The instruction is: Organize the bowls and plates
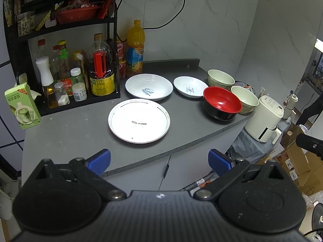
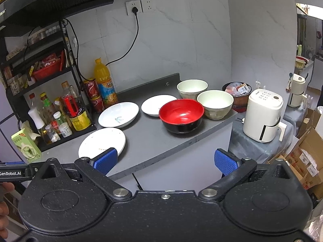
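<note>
Both grippers stood off the front edge of the grey counter [image 1: 80,133], neither touching anything. Left gripper [image 1: 159,159]: blue pads spread wide, nothing between them. Right gripper [image 2: 165,160]: likewise spread, empty.

Dishes lay in two loose groups. Plates to the left: flat plate [image 1: 139,121] nearest the front edge, deep plate with blue print [image 1: 149,86] behind it, small plate [image 1: 190,86] to the right of that. Bowls to the right: red-and-black bowl [image 1: 222,102] in front, two cream bowls [image 1: 244,98] [image 1: 221,78] behind, the nearer cream one touching or almost touching the red bowl.

Governing relation: flat plate sat straight ahead of the left gripper, roughly on its centre line. In the right wrist view the same plate [image 2: 102,143] fell at the left pad, while the red-and-black bowl [image 2: 181,115] lay directly ahead. Judgement: left hand was better placed for plates, right for bowls. Plates being round, no long axis constrained approach; the rim facing the front edge looked the likeliest grip point.
</note>
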`<state>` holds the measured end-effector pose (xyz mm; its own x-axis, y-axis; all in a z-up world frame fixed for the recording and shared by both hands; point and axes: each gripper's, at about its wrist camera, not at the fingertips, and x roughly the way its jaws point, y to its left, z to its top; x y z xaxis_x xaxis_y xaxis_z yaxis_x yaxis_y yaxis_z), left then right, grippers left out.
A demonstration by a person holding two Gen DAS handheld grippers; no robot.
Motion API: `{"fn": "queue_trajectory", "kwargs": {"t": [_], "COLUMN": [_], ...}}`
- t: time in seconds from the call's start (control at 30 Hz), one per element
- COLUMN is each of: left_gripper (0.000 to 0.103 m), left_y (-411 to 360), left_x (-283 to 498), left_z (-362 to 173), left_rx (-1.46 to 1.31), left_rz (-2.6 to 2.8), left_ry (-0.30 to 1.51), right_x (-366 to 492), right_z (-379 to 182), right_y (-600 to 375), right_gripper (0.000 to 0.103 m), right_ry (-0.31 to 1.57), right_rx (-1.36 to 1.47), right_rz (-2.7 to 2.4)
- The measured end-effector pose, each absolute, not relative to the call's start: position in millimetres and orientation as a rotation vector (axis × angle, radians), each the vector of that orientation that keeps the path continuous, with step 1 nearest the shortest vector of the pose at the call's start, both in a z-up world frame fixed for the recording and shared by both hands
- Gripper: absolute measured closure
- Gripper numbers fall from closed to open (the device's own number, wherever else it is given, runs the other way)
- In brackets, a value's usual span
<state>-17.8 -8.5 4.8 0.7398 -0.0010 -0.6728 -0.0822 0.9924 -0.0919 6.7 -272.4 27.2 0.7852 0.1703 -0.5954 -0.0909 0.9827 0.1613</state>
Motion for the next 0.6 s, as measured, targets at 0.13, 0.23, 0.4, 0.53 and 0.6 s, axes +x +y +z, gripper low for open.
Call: {"fn": "queue_trajectory", "kwargs": {"t": [0.13,0.23,0.4,0.53,0.6], "left_gripper": [0.001,0.001,0.001,0.001,0.001], "left_y": [-9,-9,-8,-5,-5], "left_x": [-17,-17,-19,-12,-8], "left_z": [6,5,4,7,7], "left_rx": [-0.125,-0.117,-0.127,-0.161,-0.158], "left_rz": [0.05,0.053,0.049,0.032,0.034], "left_ry": [0.756,0.76,0.778,0.777,0.769], "right_x": [6,8,13,17,19], "right_z": [26,26,23,21,20], "right_y": [-274,-273,-272,-275,-275], "right_gripper": [0.0,0.0,0.0,0.0,0.0], "right_ry": [0.657,0.663,0.672,0.681,0.686], "right_rx": [0.122,0.123,0.129,0.142,0.145], "right_rz": [0.136,0.131,0.119,0.117,0.12]}}
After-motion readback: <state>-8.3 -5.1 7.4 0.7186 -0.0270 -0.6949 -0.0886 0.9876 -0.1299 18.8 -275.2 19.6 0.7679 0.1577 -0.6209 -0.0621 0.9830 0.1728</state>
